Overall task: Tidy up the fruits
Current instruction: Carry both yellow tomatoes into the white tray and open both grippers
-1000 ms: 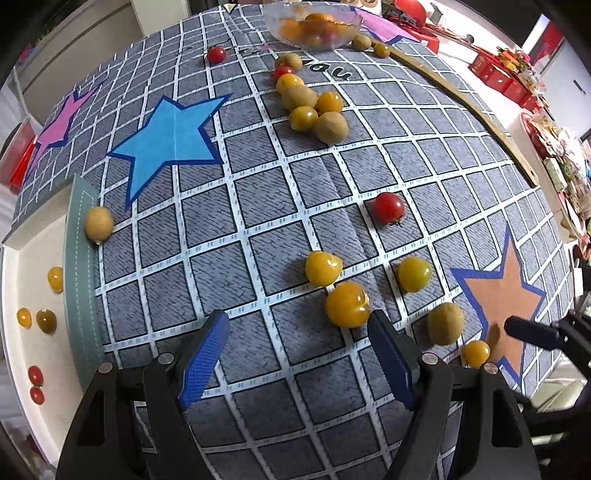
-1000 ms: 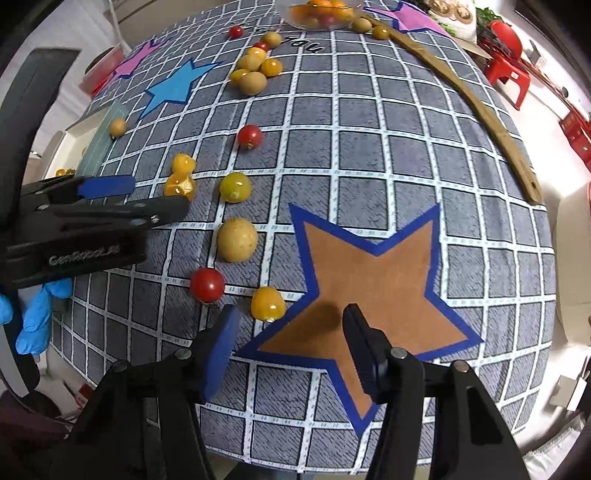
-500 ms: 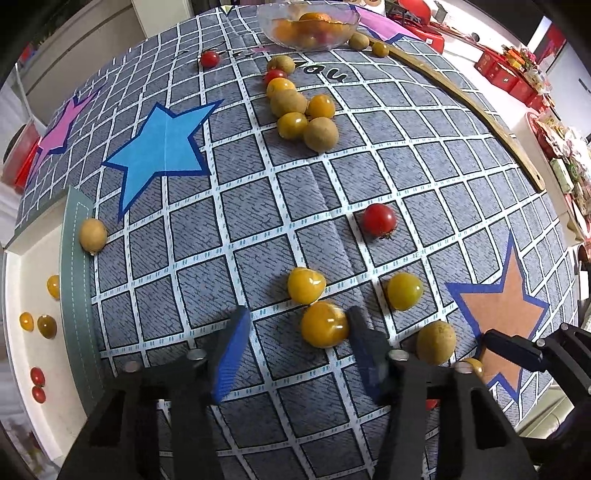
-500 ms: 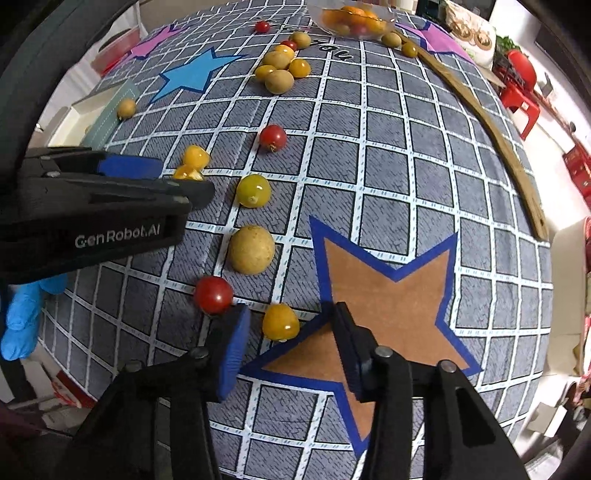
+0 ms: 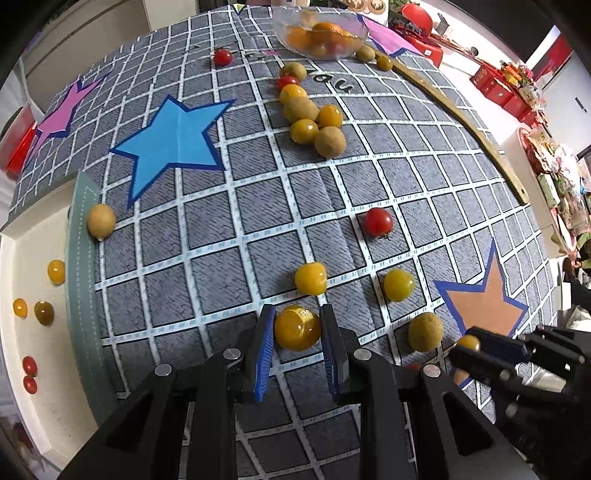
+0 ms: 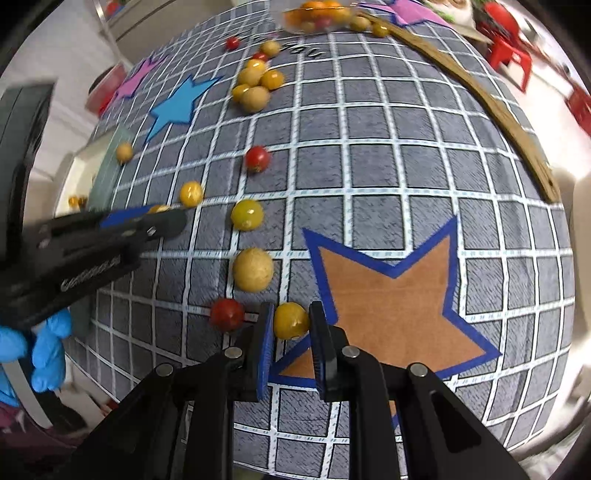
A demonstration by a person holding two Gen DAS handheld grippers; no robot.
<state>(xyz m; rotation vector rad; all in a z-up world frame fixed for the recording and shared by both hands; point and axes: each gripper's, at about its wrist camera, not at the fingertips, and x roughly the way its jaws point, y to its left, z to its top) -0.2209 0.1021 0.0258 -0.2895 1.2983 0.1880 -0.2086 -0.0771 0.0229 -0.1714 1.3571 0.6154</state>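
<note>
Ok, both grippers down on the gridded cloth (image 5: pixel 258 206) over the worktop, each w/ a fruit between its fingers

Left gripper (image 5: pixel 297 345): blue pads are closing on a big yellow tomato (image 5: pixel 297 329), pads look touching both its sides, fruit sits on cloth. Just beyond it another yellow tomato (image 5: pixel 310 278), a 3rd yellow one (image 5: pixel 399 284) to the right, red tomato (image 5: pixel 378 221) further up. Brown round fruit (image 5: pixel 425 331) near the brown star (image 5: pixel 487 306), right of the gripper

Right gripper (image 6: pixel 291 341): fingers narrowed onto a small yellow tomato (image 6: pixel 290 320), pads against it both sides, at the star's left tip, cloth edge. Red tomato (image 6: pixel 226 314) just left of its left finger, apart from it. Brown fruit above that, yellow tomato further up. Right-wrist view a bit blurred

Rest of fruit: cluster of yellow + brown fruits (image 5: pixel 314 122) mid-cloth far side, lone red tomato (image 5: pixel 223 57) near far edge, glass bowl (image 5: pixel 291 22) w/ orange fruit at far end, 2 more fruits just right of bowl. Brown fruit (image 5: pixel 100 220) at cloth's left edge touching the grey strip. White tray (image 5: pixel 22 258) left of cloth holds several small tomatoes, yellow, dark + 2 red, spread apart

Blue star (image 5: pixel 173 144) + pink star (image 5: pixel 59 118) on cloth left side. Blue glove (image 6: pixel 44 350) visible under left gripper in right-wrist view
</note>
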